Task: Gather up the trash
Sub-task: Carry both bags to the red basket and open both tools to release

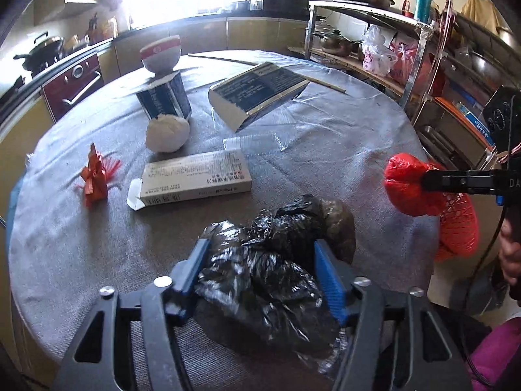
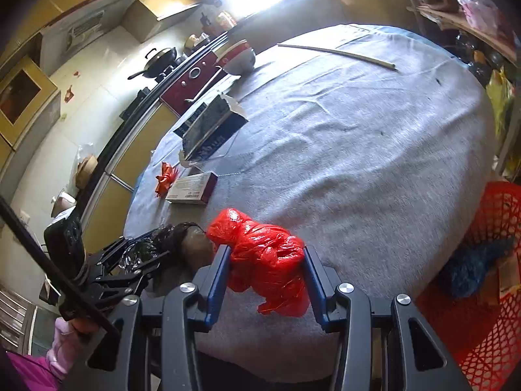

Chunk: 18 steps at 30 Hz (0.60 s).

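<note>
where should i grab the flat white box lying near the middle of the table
Grip the white box across its short width, tool coming from above. It lies flat on the table, so only its long side edges give fingers purchase. Stay clear of the open flap end, which would fold.

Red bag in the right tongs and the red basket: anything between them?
Nothing sits there. In the right wrist view, only bare grey tablecloth runs from the red bag to the table's edge, where the red basket stands.
</note>
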{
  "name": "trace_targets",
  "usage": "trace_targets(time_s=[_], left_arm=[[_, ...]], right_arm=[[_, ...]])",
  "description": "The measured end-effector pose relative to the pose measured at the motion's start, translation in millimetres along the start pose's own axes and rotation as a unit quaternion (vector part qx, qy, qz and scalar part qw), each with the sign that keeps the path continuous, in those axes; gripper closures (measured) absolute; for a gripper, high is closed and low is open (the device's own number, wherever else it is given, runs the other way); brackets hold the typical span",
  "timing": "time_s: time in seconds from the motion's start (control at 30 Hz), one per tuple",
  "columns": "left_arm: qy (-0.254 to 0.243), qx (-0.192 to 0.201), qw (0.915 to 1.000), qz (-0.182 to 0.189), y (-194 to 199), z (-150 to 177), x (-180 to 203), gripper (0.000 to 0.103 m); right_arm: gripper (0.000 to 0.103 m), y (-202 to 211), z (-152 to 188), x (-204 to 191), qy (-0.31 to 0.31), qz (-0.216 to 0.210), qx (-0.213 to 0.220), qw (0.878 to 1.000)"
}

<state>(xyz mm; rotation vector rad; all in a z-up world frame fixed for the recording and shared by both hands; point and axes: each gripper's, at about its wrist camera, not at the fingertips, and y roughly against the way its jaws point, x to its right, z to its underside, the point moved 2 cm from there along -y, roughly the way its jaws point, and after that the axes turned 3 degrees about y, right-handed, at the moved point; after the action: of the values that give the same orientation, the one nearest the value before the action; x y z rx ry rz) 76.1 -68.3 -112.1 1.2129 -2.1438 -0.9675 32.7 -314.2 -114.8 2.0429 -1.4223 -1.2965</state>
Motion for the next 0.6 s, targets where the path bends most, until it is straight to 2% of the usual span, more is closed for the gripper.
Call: trace_targets(time_s=[0.07,0.17,0.33,0.6], left_arm=[[-0.003,0.005,1.0000,-0.006,2,-1,4,0.057],[-0.010,0.013,0.9997,-0.016,4,-4,10,0.067],[-0.005,0.025,0.9996,-0.011,11,-9,21,0.072],[-0.019,0.051,0.9983,0.020,30,-28,57,0.072]], right_arm=[[0.056,4,1,2,-0.004,-0.001,0.005,1.000],[0.056,10,1,6,-0.009,-0.003,0.013,1.000],[0.056,21,2,13,-0.019,-0.004,0.026,0.999],[0.056,47,7,34,-0.042,0.002,0.053,0.998]])
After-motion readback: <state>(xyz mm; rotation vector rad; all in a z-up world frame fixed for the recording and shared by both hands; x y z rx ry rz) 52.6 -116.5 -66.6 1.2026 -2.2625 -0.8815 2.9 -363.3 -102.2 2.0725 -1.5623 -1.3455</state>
